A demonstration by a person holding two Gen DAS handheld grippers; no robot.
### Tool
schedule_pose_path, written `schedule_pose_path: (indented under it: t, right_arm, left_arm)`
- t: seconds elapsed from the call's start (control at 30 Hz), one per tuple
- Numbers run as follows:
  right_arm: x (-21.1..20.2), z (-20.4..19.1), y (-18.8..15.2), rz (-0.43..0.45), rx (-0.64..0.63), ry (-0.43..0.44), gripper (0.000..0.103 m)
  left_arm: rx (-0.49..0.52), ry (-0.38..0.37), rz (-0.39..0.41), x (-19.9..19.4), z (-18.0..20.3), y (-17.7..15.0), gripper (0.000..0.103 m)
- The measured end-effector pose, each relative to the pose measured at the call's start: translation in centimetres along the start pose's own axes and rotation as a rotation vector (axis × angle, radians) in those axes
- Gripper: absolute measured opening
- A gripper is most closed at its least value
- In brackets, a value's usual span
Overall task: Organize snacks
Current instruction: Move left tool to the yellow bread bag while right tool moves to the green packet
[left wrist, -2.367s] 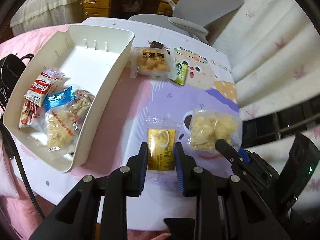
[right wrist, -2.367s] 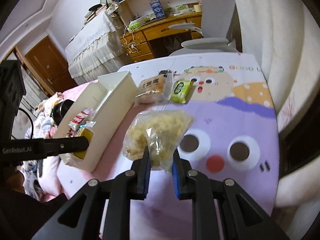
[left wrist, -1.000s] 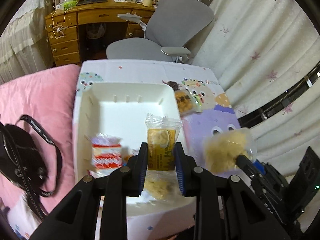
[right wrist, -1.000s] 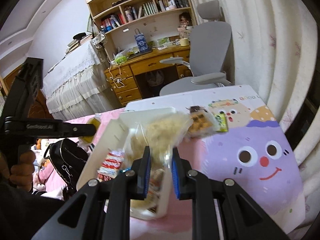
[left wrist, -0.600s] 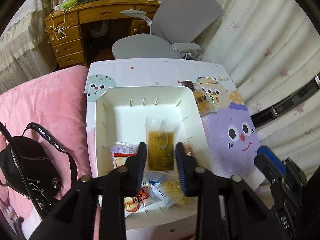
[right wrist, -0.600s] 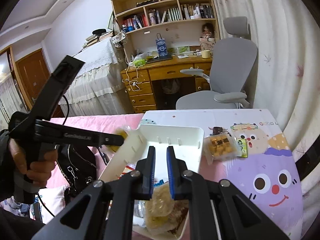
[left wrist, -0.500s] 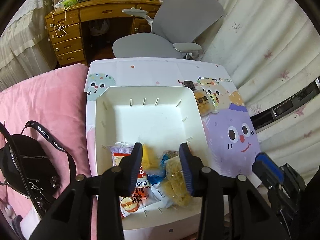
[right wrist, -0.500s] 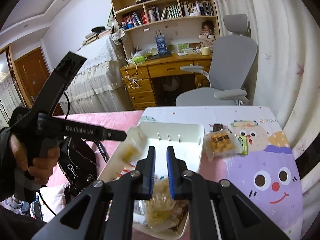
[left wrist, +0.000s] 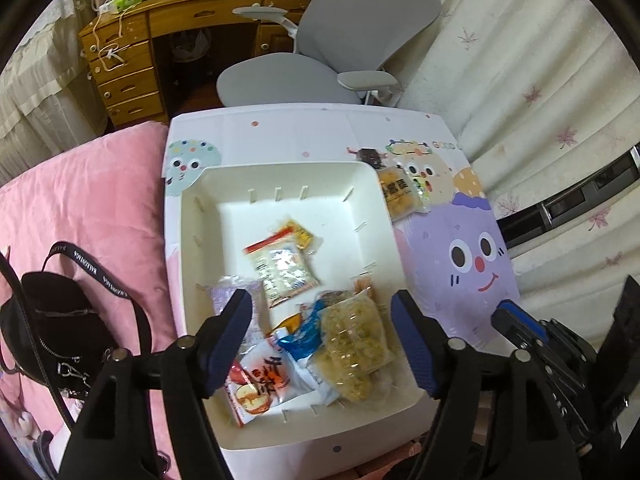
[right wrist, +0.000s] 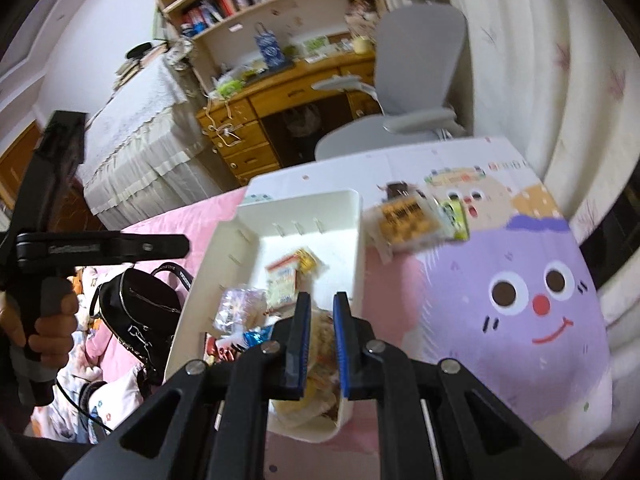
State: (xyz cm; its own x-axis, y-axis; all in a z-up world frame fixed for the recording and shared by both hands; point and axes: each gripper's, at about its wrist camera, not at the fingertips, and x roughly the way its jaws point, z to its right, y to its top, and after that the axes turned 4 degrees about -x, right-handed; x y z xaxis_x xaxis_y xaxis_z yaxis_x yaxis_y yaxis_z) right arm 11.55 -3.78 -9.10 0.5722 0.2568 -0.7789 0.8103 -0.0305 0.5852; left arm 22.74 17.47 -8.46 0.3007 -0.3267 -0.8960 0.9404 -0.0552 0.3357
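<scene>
L gripper (left wrist: 322, 312) jaws just opening, empty, R gripper (right wrist: 320, 316) closed w/ nothing held; risk: snagging tray (left wrist: 276, 172) rim, tipping snacks out.

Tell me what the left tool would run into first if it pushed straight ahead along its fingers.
Probably the snack pile in the white bin. The left tool, its jaws just opened and empty, points down at the clear bag of yellow puffs and the blue packet beside it; depth is hard to judge.
</scene>
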Motion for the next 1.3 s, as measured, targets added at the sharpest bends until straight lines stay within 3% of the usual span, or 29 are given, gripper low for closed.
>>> schedule_pose_path:
  t: [0.3, 0.6, 0.87, 0.97, 1.13, 1.3]
  right_arm:
    - [1.5, 7.7, 2.4, -0.116, 0.2, 0.035, 0.012]
    - [5.0, 15.2, 5.8, -0.211, 0.352, 0.05, 0.015]
    - [9.8, 20.0, 6.6, -0.251, 0.371, 0.037, 0.017]
    - [11.4, 21.2, 6.7, -0.257, 0.368, 0.047, 0.017]
    - [14.3, 22.8, 7.0, -0.249, 0.339, 0.067, 0.018]
    - [16.6, 23.6, 7.5, -0.238, 0.29, 0.066, 0.037]
  left_arm:
    - [0.128, -0.006, -0.029, 1.7, 5.5, 3.4, 0.075]
    - [0.268, 0.0, -0.134, 6.8, 11.1, 7.2, 0.077]
    - [0.415, 0.033, -0.241, 13.1, 15.4, 10.2, 0.079]
    - [0.465, 0.045, -0.283, 15.4, 16.7, 11.2, 0.087]
    - [0.551, 0.069, -0.347, 19.2, 18.3, 12.5, 0.088]
    - [0.612, 0.101, -0.434, 22.8, 19.2, 13.1, 0.09]
